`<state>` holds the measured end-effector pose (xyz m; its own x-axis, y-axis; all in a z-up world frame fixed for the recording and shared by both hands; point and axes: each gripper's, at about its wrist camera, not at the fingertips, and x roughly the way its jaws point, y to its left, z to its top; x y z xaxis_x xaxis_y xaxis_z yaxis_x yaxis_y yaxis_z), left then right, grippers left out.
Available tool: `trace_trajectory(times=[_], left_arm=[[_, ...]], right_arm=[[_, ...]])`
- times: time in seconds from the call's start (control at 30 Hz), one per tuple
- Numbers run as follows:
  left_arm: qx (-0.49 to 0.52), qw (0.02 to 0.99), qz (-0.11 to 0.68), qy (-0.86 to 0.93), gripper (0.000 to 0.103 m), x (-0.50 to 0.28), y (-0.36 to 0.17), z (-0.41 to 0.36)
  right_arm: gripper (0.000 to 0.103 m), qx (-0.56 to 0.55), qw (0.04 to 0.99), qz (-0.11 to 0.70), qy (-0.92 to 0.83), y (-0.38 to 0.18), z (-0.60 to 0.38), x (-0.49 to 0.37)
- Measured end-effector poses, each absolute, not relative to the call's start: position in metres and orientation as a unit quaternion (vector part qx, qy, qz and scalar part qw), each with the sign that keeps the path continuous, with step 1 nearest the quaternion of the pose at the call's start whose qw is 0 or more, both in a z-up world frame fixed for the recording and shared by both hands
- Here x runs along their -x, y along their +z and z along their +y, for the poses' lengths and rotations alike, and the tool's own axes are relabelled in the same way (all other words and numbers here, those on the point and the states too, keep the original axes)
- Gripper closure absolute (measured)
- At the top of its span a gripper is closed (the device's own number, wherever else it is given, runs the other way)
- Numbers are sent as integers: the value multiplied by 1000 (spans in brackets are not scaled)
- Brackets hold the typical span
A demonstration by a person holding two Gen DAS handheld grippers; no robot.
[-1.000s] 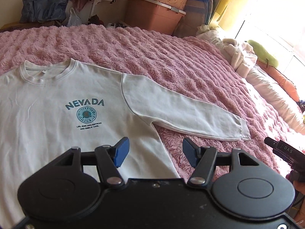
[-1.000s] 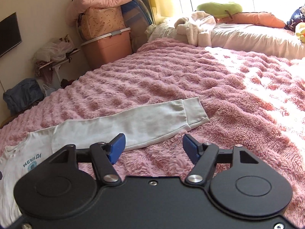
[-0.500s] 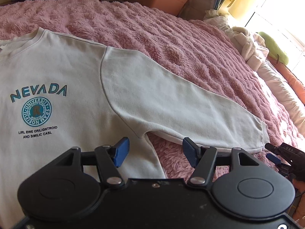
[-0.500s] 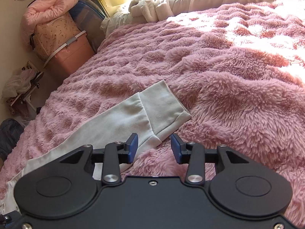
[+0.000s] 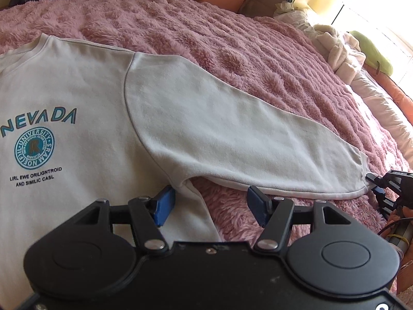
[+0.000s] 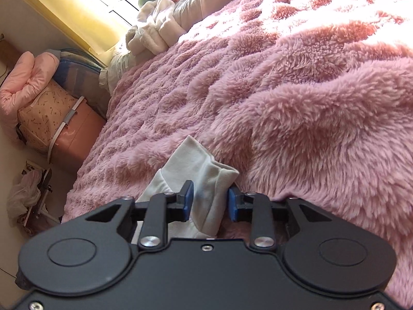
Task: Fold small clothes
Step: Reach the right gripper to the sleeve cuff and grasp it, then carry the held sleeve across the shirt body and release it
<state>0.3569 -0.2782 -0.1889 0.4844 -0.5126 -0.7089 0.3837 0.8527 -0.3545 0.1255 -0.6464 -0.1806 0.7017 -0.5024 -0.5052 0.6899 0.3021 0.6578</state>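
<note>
A white sweatshirt with a teal "NEVADA" print lies flat on the pink fluffy blanket, its sleeve stretched out to the right. My left gripper is open and empty, low over the armpit where sleeve meets body. My right gripper has its jaws partly closed around the sleeve cuff, which bunches up between the blue pads; the pads do not press it flat. The right gripper also shows at the cuff end in the left wrist view.
An orange storage box with bags on top stands beside the bed at the left. White bundled clothes and pillows lie at the bed's far end by the window. A small rack with clutter stands on the floor.
Both grippers moved closer to the sweatshirt. The right gripper reached the cuff and narrowed its jaws around it, and the cuff lifted and bunched. The left gripper stayed open.
</note>
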Motion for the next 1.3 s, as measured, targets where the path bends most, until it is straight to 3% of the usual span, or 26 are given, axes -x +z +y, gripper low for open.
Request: trace_trajectory(times=[0.2,0.6,0.97,1.3], left_arm=[[69,857,435,-268,38,-356,-191,-280],[114,847,429,-293,38,-361,-176,-254],[167,885,370,-229,38,-309,-109,-86],[219,907,344,-108,38,-248,-109,75]], right_arm=[[92,-470,809,84,-341,-171,-646,-120],[92,-433,874,46,-218,-71,-578,-148],[92,-414,908,50,-40,-4,-428,-219],[92,-379,906,142,124,-36,-246,-274]])
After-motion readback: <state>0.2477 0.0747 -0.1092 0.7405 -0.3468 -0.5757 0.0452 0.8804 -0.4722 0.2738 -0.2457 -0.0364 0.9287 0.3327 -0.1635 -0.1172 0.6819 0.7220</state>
